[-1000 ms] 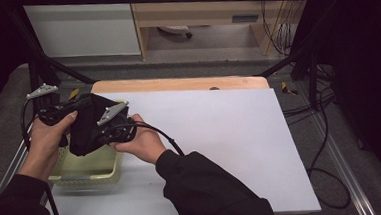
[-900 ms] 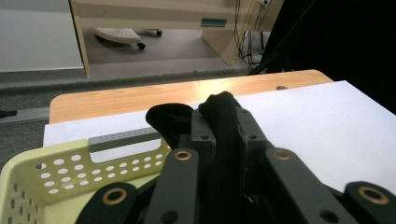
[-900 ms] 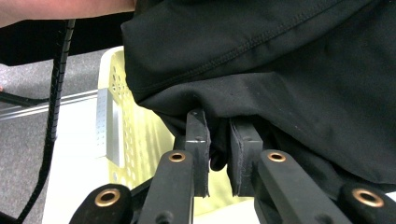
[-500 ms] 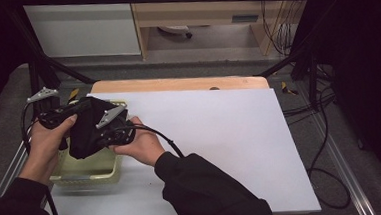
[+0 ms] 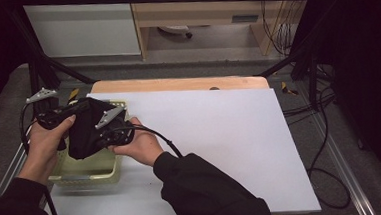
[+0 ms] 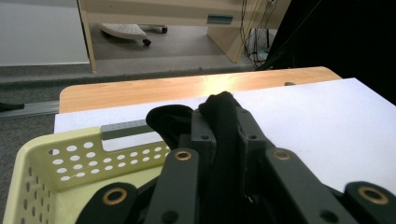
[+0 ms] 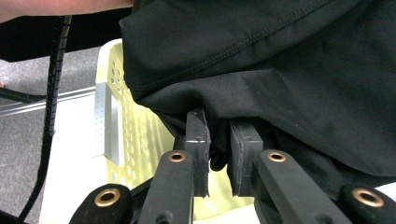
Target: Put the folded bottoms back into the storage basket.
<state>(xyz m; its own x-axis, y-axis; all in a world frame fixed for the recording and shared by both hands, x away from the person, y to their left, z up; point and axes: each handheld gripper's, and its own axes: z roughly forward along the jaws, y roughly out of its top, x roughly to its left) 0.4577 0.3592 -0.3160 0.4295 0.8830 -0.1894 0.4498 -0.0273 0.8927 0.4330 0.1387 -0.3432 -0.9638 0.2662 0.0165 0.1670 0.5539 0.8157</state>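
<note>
Leftmost, the left claw (image 5: 73, 112) is seen closed on a fold of a black garment (image 5: 87, 134), the cloth being pinched tight between its jaws, as the left gripper view confirms (image 6: 224, 140). Below it, a pale yellow perforated basket (image 5: 87, 171) is set on the white desk (image 5: 220, 135) at its left edge, and the garment is held bunched just above the basket, between the two hands. Further right, the right claw (image 5: 112, 135) is closed on a lower edge of the same garment (image 7: 280, 70), a small tuck of fabric being caught between its pads (image 7: 198, 140). The garment is judged to be light, soft and limp, liable to sag and slip if only thinly pinched; hold is best taken at a hem or a thick fold. A matte, smooth knit with a stitched seam is shown, though its type cannot be told.
</note>
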